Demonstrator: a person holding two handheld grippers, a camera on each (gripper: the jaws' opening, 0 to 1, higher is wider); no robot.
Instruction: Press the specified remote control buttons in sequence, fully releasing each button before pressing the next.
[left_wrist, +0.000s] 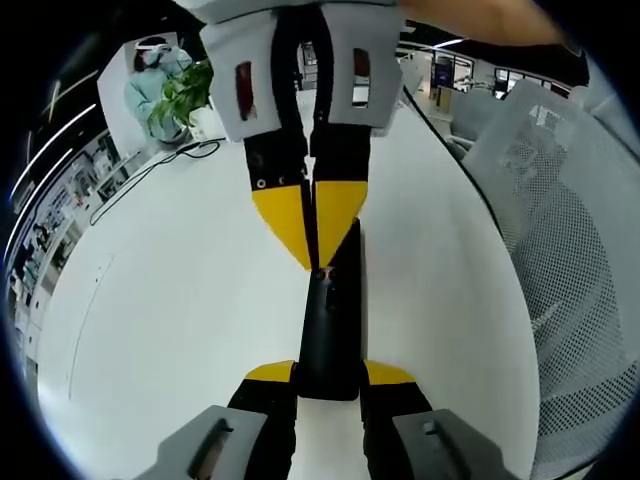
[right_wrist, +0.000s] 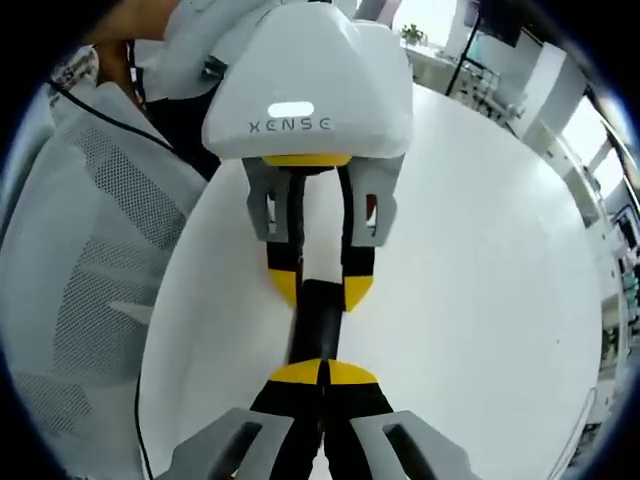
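Observation:
A long black remote control (left_wrist: 337, 335) lies along the white table (left_wrist: 180, 300). My left gripper (left_wrist: 330, 373) is shut on its near end, one yellow fingertip on each side. My right gripper (left_wrist: 316, 264) comes in from the far side. It is shut, with its yellow tips pressed together, and they touch the remote's top face near the middle. In the right gripper view the same remote (right_wrist: 312, 335) runs from my shut right gripper (right_wrist: 325, 373) up to the left gripper (right_wrist: 322, 290), which clamps the far end. The tips hide the button beneath them.
A white mesh chair (left_wrist: 565, 290) stands close to the table's edge, and also appears as the mesh chair (right_wrist: 85, 290). A potted plant (left_wrist: 180, 95) and a black cable (left_wrist: 140, 180) sit at the far end, with a person (left_wrist: 150, 75) behind.

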